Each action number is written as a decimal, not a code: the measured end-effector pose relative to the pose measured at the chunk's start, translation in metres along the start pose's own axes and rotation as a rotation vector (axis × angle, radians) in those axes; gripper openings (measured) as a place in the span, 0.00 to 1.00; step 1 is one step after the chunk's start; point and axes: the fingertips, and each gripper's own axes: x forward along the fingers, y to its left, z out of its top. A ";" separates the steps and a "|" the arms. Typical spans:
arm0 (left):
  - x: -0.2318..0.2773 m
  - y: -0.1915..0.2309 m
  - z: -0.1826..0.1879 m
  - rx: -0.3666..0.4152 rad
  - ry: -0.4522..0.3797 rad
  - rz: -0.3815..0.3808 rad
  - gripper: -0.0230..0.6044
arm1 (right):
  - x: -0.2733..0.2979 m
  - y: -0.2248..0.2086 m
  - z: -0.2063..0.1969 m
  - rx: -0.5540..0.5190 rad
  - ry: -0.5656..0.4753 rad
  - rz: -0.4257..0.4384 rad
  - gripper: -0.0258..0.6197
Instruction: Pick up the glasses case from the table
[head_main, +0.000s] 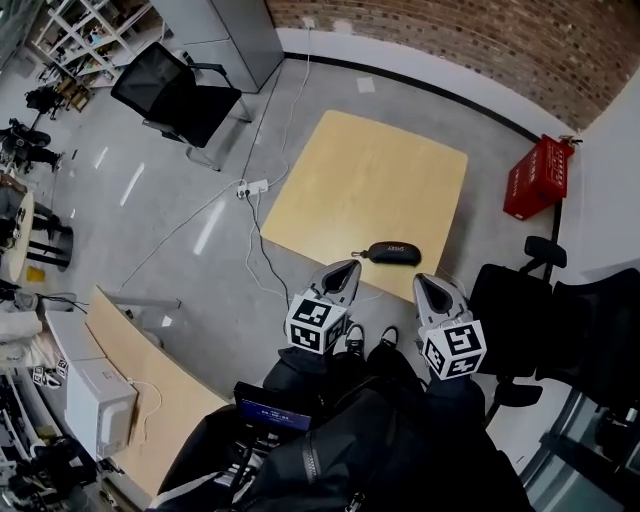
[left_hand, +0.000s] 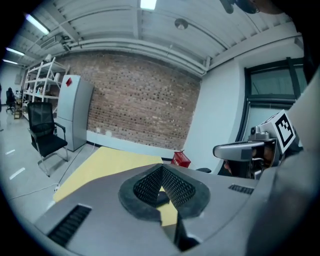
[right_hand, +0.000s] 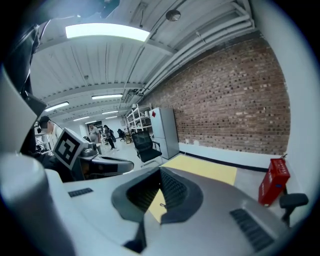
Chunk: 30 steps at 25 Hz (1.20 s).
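Note:
The black glasses case (head_main: 393, 253) lies on the light wooden table (head_main: 360, 180), close to its near edge. My left gripper (head_main: 345, 272) hovers just short of that edge, to the left of the case, with its jaws together. My right gripper (head_main: 424, 287) is held near the case's right end and nearer to me, also shut and empty. In the left gripper view the meeting fingertips (left_hand: 161, 169) frame a dark piece of the case (left_hand: 161, 198) on the table (left_hand: 110, 165). In the right gripper view the closed tips (right_hand: 160, 172) point over the table (right_hand: 205, 170).
A red crate (head_main: 538, 178) stands on the floor beyond the table's right side. A black office chair (head_main: 175, 90) is at the far left, and more black chairs (head_main: 540, 310) crowd the right. Cables (head_main: 250, 187) run across the floor. A wooden desk (head_main: 150, 390) is at my left.

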 end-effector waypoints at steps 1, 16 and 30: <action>0.003 0.001 -0.009 -0.010 0.019 0.005 0.03 | 0.001 -0.002 -0.007 0.000 0.015 0.003 0.05; 0.048 0.018 -0.122 -0.119 0.294 0.077 0.03 | 0.059 -0.045 -0.137 -0.141 0.357 0.075 0.05; 0.064 0.034 -0.172 -0.194 0.423 0.111 0.03 | 0.109 -0.070 -0.210 -0.357 0.599 0.209 0.05</action>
